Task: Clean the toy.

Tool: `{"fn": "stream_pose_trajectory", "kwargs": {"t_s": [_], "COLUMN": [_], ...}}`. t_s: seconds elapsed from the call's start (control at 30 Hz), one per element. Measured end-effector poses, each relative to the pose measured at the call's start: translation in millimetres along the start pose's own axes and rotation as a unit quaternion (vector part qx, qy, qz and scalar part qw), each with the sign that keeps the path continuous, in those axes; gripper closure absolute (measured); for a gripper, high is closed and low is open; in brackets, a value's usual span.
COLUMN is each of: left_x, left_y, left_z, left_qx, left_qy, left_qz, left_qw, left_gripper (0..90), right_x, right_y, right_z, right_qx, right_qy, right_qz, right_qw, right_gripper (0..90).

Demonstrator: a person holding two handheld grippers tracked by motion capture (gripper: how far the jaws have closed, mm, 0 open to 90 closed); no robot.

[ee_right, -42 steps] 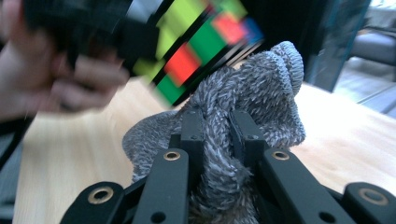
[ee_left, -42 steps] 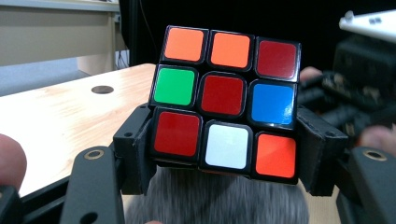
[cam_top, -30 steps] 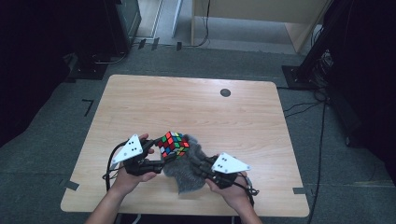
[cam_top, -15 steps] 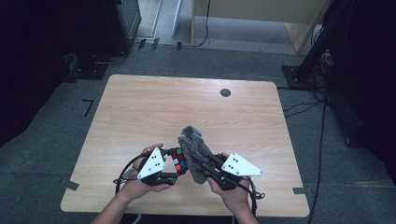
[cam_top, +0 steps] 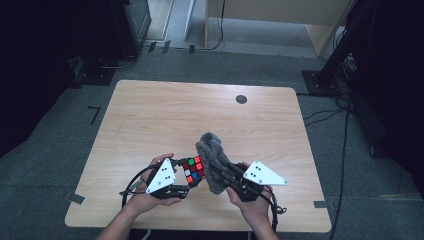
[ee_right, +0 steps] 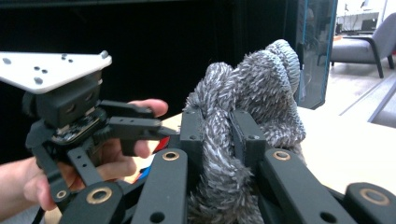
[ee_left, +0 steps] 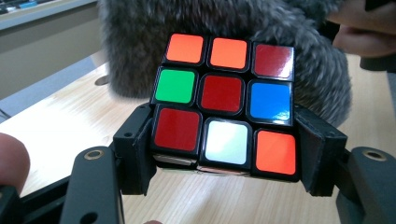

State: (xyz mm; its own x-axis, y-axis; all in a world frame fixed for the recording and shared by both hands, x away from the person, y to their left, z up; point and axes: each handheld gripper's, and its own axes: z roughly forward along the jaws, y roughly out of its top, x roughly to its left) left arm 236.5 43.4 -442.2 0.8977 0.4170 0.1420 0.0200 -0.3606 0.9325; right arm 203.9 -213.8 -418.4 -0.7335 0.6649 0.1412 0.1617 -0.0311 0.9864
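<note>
From above I see my left tool (cam_top: 186, 176) clamped on the puzzle cube (cam_top: 192, 170), held over the near edge of the counter (cam_top: 150, 125), and my right tool (cam_top: 220, 172) pinching the grey fuzzy cloth (cam_top: 212, 157) just right of the cube, touching it. The left gripper view alone shows the cube's face squarely: red centre, green and blue beside it, white below, both jaws pressed on its bottom row. The right gripper view alone shows the cloth bunched between narrow jaws. A dark round mark (cam_top: 241, 99) lies well beyond the cube. Compared with half a second ago, cube and cloth sit nearly where they were.
</note>
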Motion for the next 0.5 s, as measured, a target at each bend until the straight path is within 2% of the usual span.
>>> {"fn": "stream_pose_trajectory", "kwargs": {"t_s": [0.07,0.13,0.2,0.27,0.33,0.4,0.5], "left_x": [0.9,3.1,5.8,7.8,8.2,8.4,7.4], "left_y": [1.6,1.6,2.0,1.7,0.0,-2.0,-1.5], "left_z": [-2.7,-4.5,-6.5,-6.7,-4.9,-2.0,-1.3], "left_qx": [-0.003,-0.006,-0.013,-0.012,-0.001,0.011,0.009], "left_qy": [0.003,0.004,0.001,0.002,0.009,0.012,0.007], "left_qz": [-0.002,-0.006,-0.015,-0.017,-0.013,-0.013,-0.017], "left_qw": [1.0000,1.0000,0.9998,0.9998,0.9999,0.9998,0.9998], "left_gripper": [33.7,33.8,33.7,33.7,33.8,33.7,33.7], "right_x": [-0.9,-7.0,-12.7,-16.1,-15.1,-9.0,-2.6], "right_y": [-3.8,-10.2,-15.4,-16.2,-11.5,-5.2,-4.2], "right_z": [2.7,4.0,4.8,4.1,1.3,-2.2,-1.5], "right_qx": [0.002,0.009,0.027,0.033,0.020,-0.002,-0.013], "right_qy": [0.001,-0.004,-0.019,-0.029,-0.028,-0.023,-0.006], "right_qz": [0.003,0.020,0.016,0.018,0.019,0.008,0.003], "right_qw": [1.0000,0.9997,0.9993,0.9989,0.9992,0.9997,0.9999], "right_gripper": [78.2,78.2,78.2,78.1,78.1,78.1,78.0]}}
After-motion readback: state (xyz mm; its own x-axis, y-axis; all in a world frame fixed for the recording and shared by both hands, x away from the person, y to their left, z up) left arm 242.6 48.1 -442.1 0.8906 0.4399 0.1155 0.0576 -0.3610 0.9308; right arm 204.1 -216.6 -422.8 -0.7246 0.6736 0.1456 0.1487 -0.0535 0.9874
